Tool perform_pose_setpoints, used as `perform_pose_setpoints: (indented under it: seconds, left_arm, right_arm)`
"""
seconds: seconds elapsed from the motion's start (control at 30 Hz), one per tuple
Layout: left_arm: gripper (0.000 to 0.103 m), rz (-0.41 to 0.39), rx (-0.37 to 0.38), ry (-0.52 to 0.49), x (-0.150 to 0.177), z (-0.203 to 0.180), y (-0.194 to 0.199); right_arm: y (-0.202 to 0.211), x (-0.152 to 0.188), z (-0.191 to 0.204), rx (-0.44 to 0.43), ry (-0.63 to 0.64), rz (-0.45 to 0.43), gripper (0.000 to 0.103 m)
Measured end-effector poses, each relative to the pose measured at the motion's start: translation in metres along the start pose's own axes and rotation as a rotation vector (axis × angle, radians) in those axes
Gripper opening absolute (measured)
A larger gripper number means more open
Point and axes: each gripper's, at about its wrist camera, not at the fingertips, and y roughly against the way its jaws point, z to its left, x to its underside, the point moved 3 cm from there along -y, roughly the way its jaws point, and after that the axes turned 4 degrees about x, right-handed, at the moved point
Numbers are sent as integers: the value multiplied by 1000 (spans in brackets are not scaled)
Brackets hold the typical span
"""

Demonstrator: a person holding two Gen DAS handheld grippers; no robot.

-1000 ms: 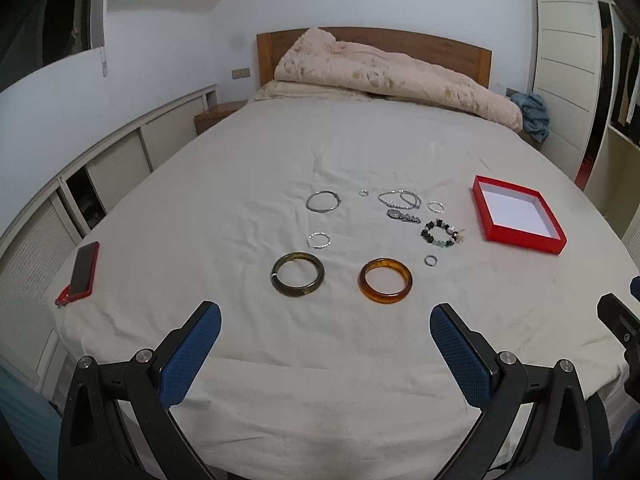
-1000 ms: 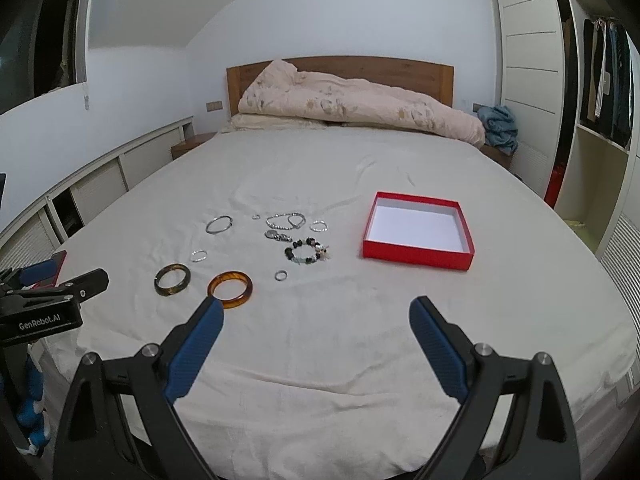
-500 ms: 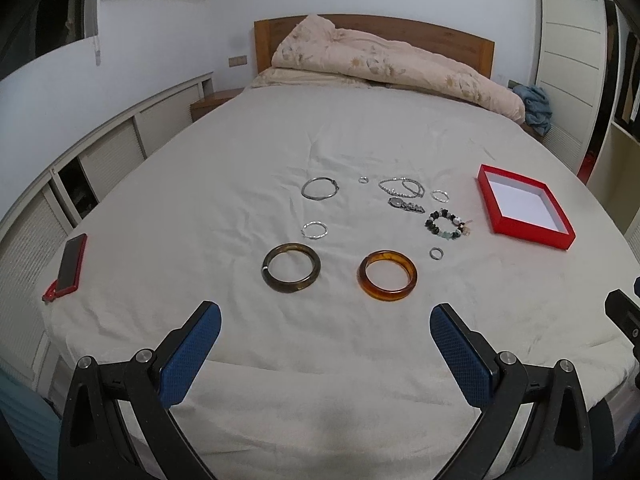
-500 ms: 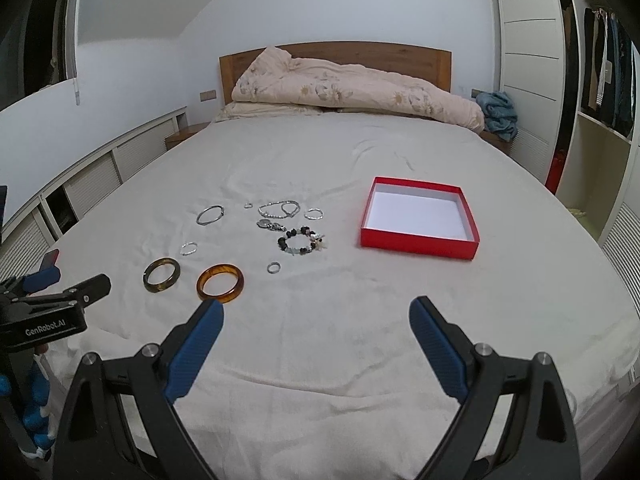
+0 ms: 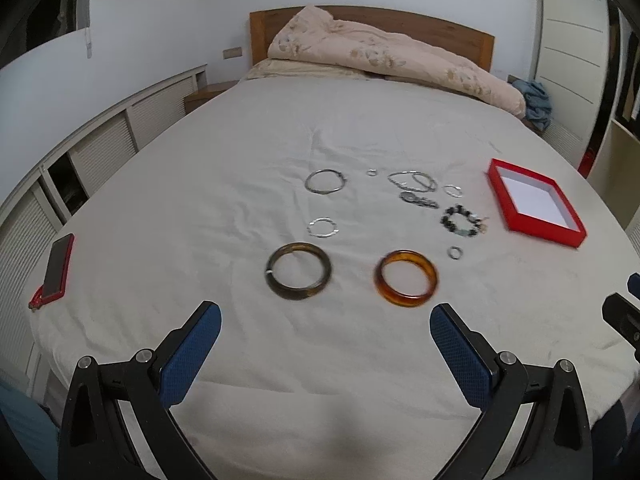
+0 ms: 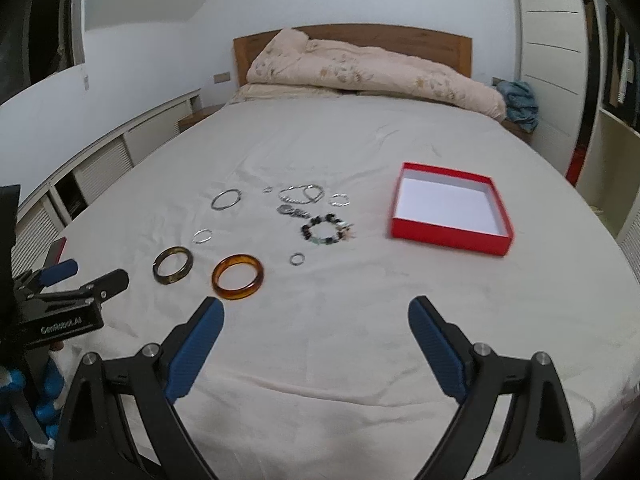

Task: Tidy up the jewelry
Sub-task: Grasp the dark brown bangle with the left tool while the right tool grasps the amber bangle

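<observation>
Jewelry lies spread on a white bed sheet. An amber bangle (image 5: 406, 278) (image 6: 238, 277) and a dark olive bangle (image 5: 299, 276) (image 6: 173, 270) lie nearest. Behind them are a silver hoop (image 5: 325, 181) (image 6: 226, 199), a small silver ring (image 5: 322, 227), a chain bracelet (image 5: 412, 181), a dark beaded bracelet (image 5: 463, 221) (image 6: 326, 229) and a tiny ring (image 5: 455, 252) (image 6: 297, 258). A red box (image 5: 536, 202) (image 6: 450, 213) with a white inside sits to the right. My left gripper (image 5: 324, 322) is open just short of both bangles. My right gripper (image 6: 316, 318) is open, the amber bangle beside its left fingertip.
A phone in a red case (image 5: 57, 266) lies near the bed's left edge. A crumpled quilt (image 5: 384, 60) is piled at the wooden headboard. White cabinets run along the left wall; a wardrobe stands on the right. The left gripper's body (image 6: 60, 300) shows at left in the right wrist view.
Both grippers have moved forward over the bed toward the jewelry, so the bangles and the red box appear closer and larger. Both stay open.
</observation>
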Motion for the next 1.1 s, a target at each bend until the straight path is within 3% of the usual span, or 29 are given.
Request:
perform_pose_setpoints:
  seconds: [0.23, 0.37, 0.47, 0.57, 0.73, 0.87, 0.93, 1.03, 1.1]
  left_arm:
    - [94, 48, -50, 64, -3, 57, -37]
    - [84, 96, -57, 96, -6, 82, -68]
    - [79, 124, -41, 121, -11, 93, -92]
    - [67, 155, -11, 121, -16, 91, -118]
    - [49, 229, 18, 104, -15, 84, -156]
    - [44, 264, 0, 66, -12, 78, -169]
    - [28, 263, -5, 50, -13, 74, -172]
    - [10, 260, -8, 27, -14, 68, -174]
    - [10, 258, -23, 22, -16, 63, -173]
  right_arm:
    - [-49, -5, 31, -111, 16, 89, 89]
    - [-91, -7, 51, -172, 18, 160, 62]
    - [-123, -10, 60, -193, 8, 202, 54]
    - [-151, -11, 66, -205, 5, 242, 45]
    - [-194, -7, 72, -211, 6, 317, 41]
    - [-217, 0, 78, -202, 37, 359, 34]
    - [-220, 1, 82, -196, 55, 350, 31]
    - [-225, -1, 87, -199, 101, 347, 15]
    - [-226, -2, 86, -210, 108, 354, 10]
